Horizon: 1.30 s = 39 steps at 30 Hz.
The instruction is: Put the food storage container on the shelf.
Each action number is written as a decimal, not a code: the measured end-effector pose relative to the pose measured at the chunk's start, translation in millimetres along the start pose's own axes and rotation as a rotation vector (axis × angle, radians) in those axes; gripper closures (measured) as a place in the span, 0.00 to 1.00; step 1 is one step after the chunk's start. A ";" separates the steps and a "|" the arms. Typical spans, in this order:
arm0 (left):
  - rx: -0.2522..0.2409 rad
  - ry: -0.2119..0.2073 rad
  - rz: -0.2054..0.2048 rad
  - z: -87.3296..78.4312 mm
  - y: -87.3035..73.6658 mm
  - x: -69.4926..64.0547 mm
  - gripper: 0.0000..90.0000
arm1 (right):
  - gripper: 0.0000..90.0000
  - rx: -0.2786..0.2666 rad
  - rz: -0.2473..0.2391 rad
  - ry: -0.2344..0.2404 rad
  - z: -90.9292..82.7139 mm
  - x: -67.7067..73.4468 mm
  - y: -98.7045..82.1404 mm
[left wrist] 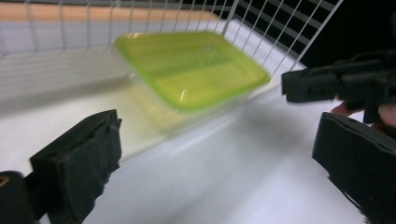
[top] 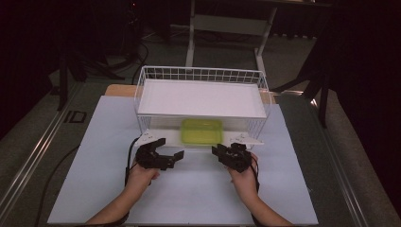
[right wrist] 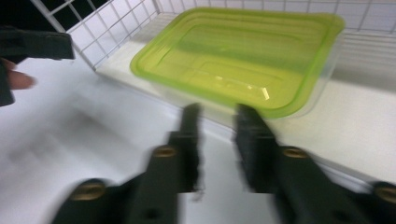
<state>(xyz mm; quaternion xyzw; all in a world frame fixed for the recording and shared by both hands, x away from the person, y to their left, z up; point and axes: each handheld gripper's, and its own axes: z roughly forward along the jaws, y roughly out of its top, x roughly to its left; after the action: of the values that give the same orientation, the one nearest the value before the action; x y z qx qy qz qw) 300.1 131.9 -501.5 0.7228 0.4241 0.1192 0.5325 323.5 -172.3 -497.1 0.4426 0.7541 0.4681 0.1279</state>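
Container: the green-lidded container (top: pixel 202 131) sits flat on the lower shelf of the white wire rack (top: pixel 142 94), at the middle of the high view, just above your two tools.
Long axis: it runs left to right across the frame, parallel to the rack's front edge; lid up.
Left tool: your left tool (top: pixel 172 155) has its jaws spread wide, with nothing between them, low left of the container.
Right tool: your right tool (top: pixel 216 150) has its jaws drawn narrow with a small gap, gripping nothing, pointing toward the container's near edge.
Surface: both hands rest over the white surface (top: pixel 94 142).
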 end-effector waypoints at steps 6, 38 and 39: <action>0.001 -0.028 0.000 -6.5 -14.5 1.5 0.01 | 1.00 0.003 -0.040 -0.041 8.3 10.8 -5.3; -0.044 -0.034 0.034 -14.4 -27.6 6.1 0.01 | 1.00 0.071 0.022 -0.094 82.2 0.3 10.4; -0.045 -0.035 0.036 -14.5 -27.6 6.1 0.02 | 1.00 0.068 0.021 -0.095 83.8 -0.9 11.5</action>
<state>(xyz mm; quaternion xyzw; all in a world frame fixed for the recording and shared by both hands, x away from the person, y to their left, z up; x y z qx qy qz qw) 281.4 148.2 -521.4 0.7199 0.3991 0.1257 0.5538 381.2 -121.4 -532.2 0.4762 0.7581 0.4220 0.1433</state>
